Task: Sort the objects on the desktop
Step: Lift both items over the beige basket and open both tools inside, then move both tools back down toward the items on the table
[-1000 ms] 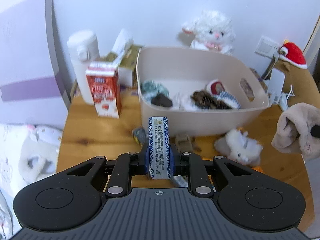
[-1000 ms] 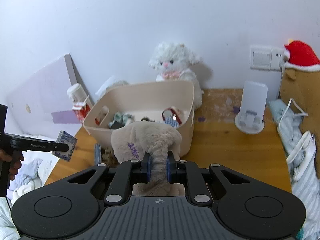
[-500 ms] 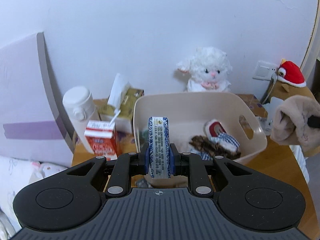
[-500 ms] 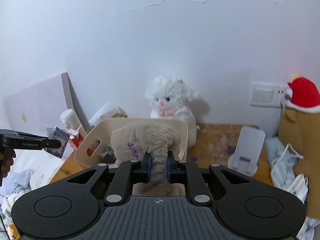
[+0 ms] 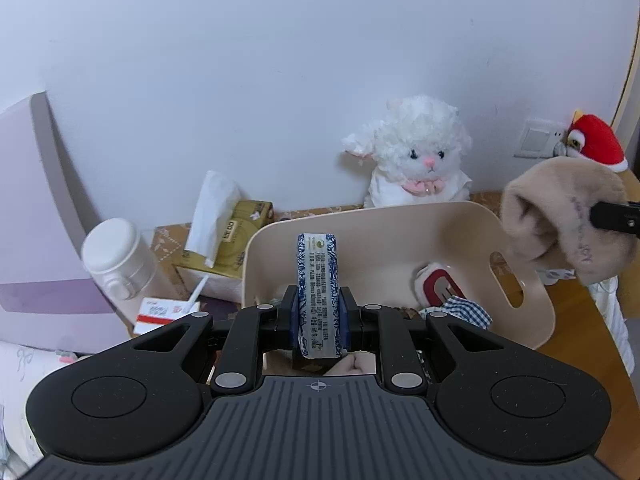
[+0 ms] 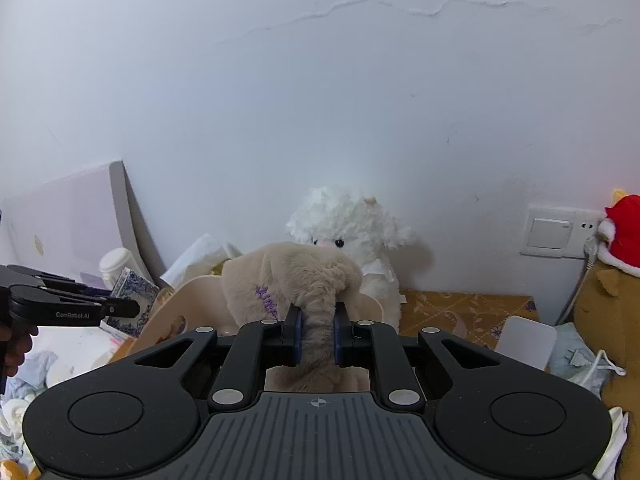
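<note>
Above beige bin [image 5: 400, 236]: left hand-held gripper [image 5: 318, 316] clamps blue-patterned packet [image 5: 318, 288] upright, edge-on; right hand-held gripper [image 6: 316, 334] pinches plush [image 6: 292, 280].

Blue-patterned packet [image 5: 318, 292] in left claw [image 5: 319, 312]

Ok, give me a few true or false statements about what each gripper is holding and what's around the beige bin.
1. The left gripper grips a blue-and-white packet. True.
2. The right gripper is empty. False: its fingers clamp a beige plush item.
3. A white plush lamb sits behind the beige bin. True.
4. The bin is empty. False: a checked cloth and other items lie inside.
5. The tissue box stands right of the bin. False: left.
</note>
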Demonstrator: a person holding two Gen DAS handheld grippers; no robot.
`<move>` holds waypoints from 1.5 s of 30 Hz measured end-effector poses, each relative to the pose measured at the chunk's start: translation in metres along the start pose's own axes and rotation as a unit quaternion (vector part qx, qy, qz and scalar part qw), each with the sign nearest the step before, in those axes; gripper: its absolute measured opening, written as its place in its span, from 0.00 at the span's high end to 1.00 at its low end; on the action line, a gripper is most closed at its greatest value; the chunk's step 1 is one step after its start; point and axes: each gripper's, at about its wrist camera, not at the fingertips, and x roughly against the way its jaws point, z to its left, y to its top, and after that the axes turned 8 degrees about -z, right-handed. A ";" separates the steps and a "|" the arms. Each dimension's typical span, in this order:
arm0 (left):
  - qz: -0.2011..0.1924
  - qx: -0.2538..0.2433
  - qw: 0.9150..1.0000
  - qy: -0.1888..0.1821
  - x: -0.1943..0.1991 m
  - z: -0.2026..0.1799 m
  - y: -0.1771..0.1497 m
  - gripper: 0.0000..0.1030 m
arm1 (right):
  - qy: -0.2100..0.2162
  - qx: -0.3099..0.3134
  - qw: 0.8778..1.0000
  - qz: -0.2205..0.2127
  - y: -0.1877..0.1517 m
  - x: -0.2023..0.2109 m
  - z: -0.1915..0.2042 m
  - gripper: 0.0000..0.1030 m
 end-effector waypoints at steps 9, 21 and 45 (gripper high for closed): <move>0.062 0.000 0.998 0.004 -0.051 -0.009 -0.011 0.81 | -0.004 0.002 0.999 0.044 -0.018 -0.056 0.003 0.87; 0.117 -0.002 0.993 -0.008 -0.083 -0.019 -0.029 0.81 | 0.020 0.002 0.994 0.111 -0.043 -0.091 0.011 0.86; 0.045 0.010 0.999 0.024 -0.016 0.001 -0.029 0.26 | 0.000 -0.008 0.996 0.083 -0.055 -0.026 0.022 0.00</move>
